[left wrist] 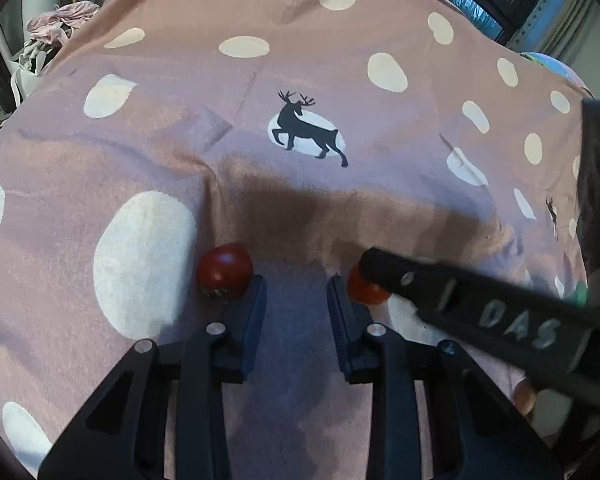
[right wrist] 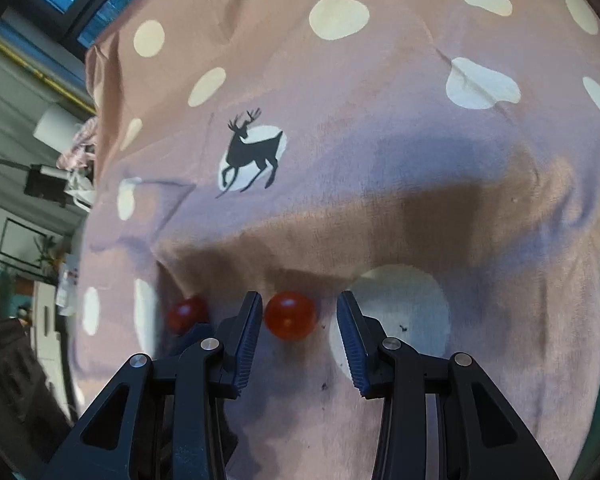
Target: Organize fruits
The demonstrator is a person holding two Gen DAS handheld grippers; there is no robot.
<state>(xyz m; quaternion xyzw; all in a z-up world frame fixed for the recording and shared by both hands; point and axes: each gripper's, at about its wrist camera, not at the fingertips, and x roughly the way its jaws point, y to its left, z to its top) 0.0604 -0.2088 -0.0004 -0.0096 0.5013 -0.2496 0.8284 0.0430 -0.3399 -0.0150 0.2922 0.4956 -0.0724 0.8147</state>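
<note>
A soft pink cloth with big white dots (left wrist: 300, 208) covers everything. A black deer picture (left wrist: 306, 128) sits on one white dot. Crumpled pink clothes (left wrist: 66, 20) lie far back.

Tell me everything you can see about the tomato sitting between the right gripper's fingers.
The tomato is small, round, glossy and orange-red, with bright highlights on its skin. It rests on the pink polka-dot cloth, between the open fingers of the right gripper, nearer the left one; contact is unclear. No stem shows.

left tongs (left wrist: 296, 284) agape — empty | tomato (left wrist: 225, 271) beside left finger
</note>
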